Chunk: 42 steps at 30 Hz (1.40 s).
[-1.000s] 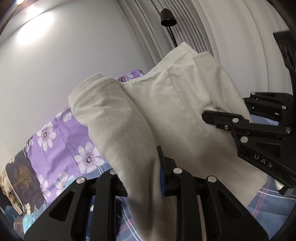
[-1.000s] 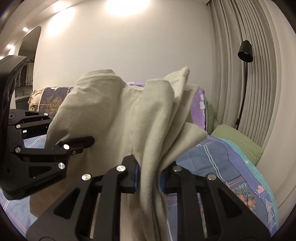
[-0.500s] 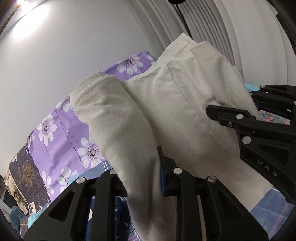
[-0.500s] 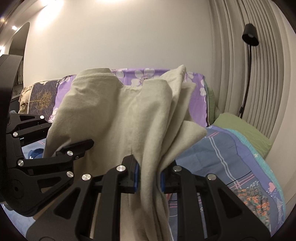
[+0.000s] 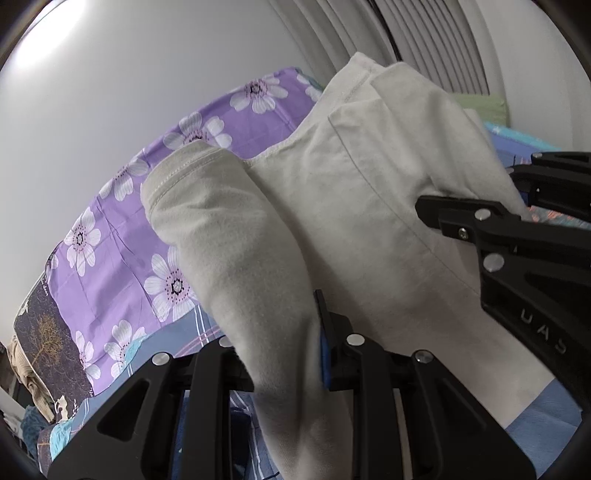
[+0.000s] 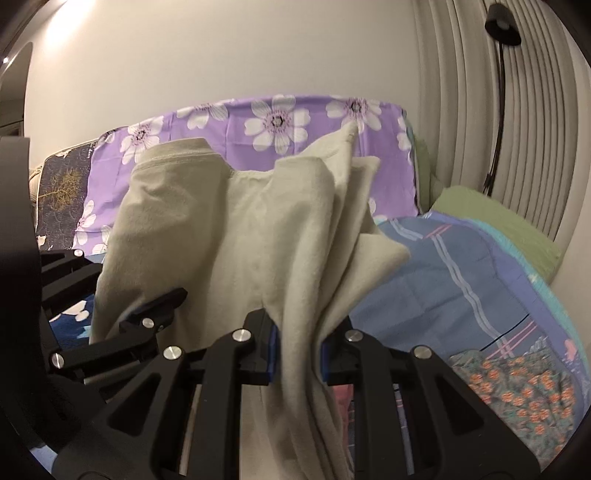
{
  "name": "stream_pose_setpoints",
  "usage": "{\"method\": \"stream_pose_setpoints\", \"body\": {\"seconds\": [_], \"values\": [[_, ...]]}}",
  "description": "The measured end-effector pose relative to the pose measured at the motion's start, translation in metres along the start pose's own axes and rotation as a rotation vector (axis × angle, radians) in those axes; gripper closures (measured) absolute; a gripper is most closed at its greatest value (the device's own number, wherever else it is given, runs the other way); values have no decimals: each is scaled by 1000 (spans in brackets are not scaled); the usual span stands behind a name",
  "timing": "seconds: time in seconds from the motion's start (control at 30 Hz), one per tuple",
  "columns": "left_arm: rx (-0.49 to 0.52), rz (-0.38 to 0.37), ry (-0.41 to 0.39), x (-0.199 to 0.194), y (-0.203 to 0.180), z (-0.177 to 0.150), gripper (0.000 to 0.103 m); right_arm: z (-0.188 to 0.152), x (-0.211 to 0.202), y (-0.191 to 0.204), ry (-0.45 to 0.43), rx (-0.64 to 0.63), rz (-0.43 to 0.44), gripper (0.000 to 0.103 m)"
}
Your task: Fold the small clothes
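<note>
A beige garment (image 5: 332,206) hangs between my two grippers, held up above the bed. My left gripper (image 5: 284,354) is shut on one bunched edge of it. My right gripper (image 6: 297,350) is shut on the other edge of the garment (image 6: 236,229), with several folds draped over its fingers. Each gripper shows in the other's view: the right gripper (image 5: 480,210) to the right in the left wrist view, the left gripper (image 6: 147,314) to the left in the right wrist view. The cloth's lower part is hidden behind the gripper bodies.
A blue patterned bedspread (image 6: 461,280) lies below. A purple flowered cover (image 6: 277,122) stands at the back against a white wall. A green pillow (image 6: 495,218) lies at the right by pleated curtains. A black floor lamp (image 6: 502,22) stands there.
Both grippers have tilted downward with the garment still held; the purple cover and bedspread now fill more of each view. The grips have not changed.
</note>
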State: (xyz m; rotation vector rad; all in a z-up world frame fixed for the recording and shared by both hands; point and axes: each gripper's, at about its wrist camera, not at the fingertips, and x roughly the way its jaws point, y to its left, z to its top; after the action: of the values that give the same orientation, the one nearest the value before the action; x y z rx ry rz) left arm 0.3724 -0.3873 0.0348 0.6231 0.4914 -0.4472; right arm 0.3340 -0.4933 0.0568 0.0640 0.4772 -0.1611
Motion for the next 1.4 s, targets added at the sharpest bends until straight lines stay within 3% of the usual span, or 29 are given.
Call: {"method": "stream_pose_setpoints", "body": {"seconds": [0.07,0.13,0.17,0.27,0.3,0.37,0.47,0.57,0.67,0.83,0.97,1.03,1.13,1.3,1.4], "values": [[9,6,38,17,-4,-8,70,-7,18,-4,47,11,-1,78],[29,36,113,38,-13,-23,60,-22,40,-10,130,36,-75,70],[49,91,80,43,-19,-30,60,-31,49,-13,181,45,-111,70],[103,108,114,59,-34,-63,59,-76,84,-19,393,29,-179,74],[95,94,112,61,-34,-69,59,-90,92,-20,426,20,-180,74],[49,76,96,60,-33,-77,60,-103,89,-22,394,35,-171,74],[72,76,88,60,-38,-84,64,-105,87,-13,403,4,-217,74],[85,75,85,63,-47,-89,72,-107,86,-1,392,-52,-270,74],[99,94,67,63,-57,-94,82,-111,87,-6,391,-25,-268,74],[83,93,71,61,-56,-92,82,-110,86,-12,390,-4,-265,74],[97,96,37,36,-55,-94,74,-109,70,-13,364,-2,-262,69],[79,59,4,15,-52,-99,62,-111,50,-18,345,41,-242,64],[36,18,-47,-20,-46,-109,54,-125,7,-27,355,95,-202,53],[-58,-63,-116,-90,-42,-124,42,-146,-69,-42,317,150,-135,53],[-120,-99,-178,-140,-39,-130,33,-150,-127,-45,230,196,-73,52]]}}
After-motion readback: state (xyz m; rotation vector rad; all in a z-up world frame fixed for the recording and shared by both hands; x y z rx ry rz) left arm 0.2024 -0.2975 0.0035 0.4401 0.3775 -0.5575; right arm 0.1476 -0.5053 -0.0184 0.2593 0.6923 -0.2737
